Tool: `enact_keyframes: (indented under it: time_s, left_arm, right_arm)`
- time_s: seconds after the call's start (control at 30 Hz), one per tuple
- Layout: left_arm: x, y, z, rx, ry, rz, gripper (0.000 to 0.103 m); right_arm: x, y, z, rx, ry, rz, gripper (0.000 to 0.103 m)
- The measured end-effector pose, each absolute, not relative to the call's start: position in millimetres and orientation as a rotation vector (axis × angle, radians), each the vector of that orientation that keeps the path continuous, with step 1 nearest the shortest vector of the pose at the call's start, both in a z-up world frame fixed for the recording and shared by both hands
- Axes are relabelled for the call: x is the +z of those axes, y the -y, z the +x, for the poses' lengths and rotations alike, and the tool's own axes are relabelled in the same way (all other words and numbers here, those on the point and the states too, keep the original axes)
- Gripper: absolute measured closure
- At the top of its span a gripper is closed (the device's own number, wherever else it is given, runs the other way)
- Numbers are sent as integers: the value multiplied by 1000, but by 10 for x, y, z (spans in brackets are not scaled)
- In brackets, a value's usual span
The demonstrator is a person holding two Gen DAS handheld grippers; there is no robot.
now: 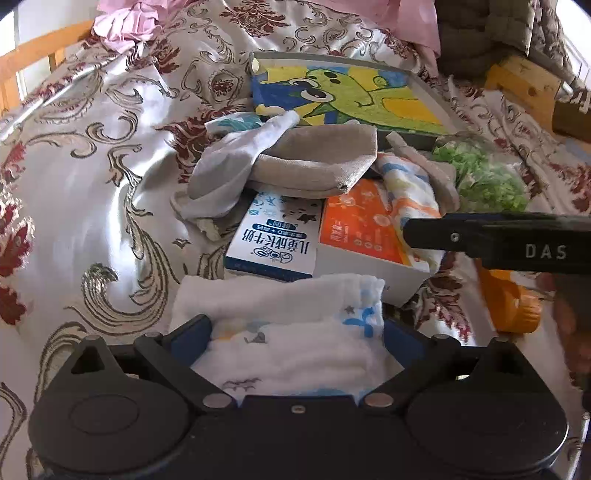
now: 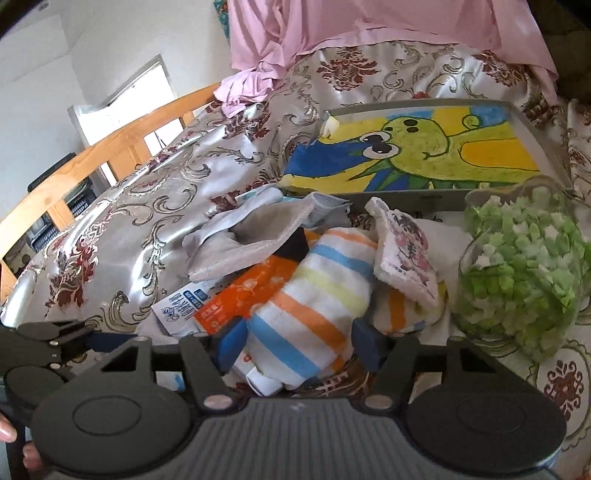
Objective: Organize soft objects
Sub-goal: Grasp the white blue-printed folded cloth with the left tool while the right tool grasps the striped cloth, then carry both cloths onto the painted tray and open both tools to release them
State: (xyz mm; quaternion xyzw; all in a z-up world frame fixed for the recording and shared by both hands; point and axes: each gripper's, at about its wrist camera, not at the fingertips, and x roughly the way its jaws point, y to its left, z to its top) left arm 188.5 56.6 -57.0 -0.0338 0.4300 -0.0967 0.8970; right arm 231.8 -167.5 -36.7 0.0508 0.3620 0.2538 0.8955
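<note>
A white printed cloth (image 1: pixel 295 332) fills the gap between the blue pads of my left gripper (image 1: pixel 297 338), which is shut on it just in front of two cartons. My right gripper (image 2: pixel 298 345) has a striped towel (image 2: pixel 306 295) between its blue pads, and both pads touch it. The same striped towel (image 1: pixel 410 184) lies over the orange carton (image 1: pixel 362 229) in the left wrist view. A grey cloth (image 1: pixel 314 166) and a grey-white sock (image 1: pixel 221 177) lie heaped behind the blue milk carton (image 1: pixel 273 240). A small white pad with a cartoon print (image 2: pixel 402 254) leans on the towel.
All of this lies on a patterned satin bedspread (image 1: pixel 92 166). A dinosaur painting (image 2: pixel 424 155) lies in a grey tray behind the pile. A glass jar of green paper stars (image 2: pixel 524 266) stands at the right. Pink fabric (image 2: pixel 369 26) and a wooden bed rail (image 2: pixel 110 147) lie beyond.
</note>
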Motion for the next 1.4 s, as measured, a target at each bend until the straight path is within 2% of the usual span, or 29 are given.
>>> enact_keyframes:
  time_s: [0.07,0.13,0.23,0.37,0.53,0.63,0.87,1.07,1.4]
  left_arm:
    - [-568,-597,1889,-206,-892,-94,9]
    - [-560,-605,1894,-207,-898,-107,15]
    - [-547,-596,1923,-192,-923,-97,22]
    - [-536,-549,1951,-183,-958,-67,30]
    - [-505,-533,1995,-178,-1013,-76,50]
    - [-487,-531,2008,-172,-1037,-93,62]
    - [-400,-644,1970,-153,-1052,-209,80]
    - [-256,-689,1762,-163,-985,-311,86]
    - [118,-607,1453,-154,-783,-382,86]
  right_arm:
    - [-372,1688,2326,539,-756,124,37]
    - [-369,1689,2327,556,-757,137,47]
    - [-357,1677,2319,576,-755,137,57]
    - [-354,1662,2316,586,-749,141,63]
    - [-340,1710,2326,577,-746,172,78]
    - [-345,1738,2334,572,-749,191,82]
    - [-316,1769,2254,573,-737,172,90]
    - [-171,1784,2054,628,-669,141,92]
    - [197,1755,1687,696,-478,71,92]
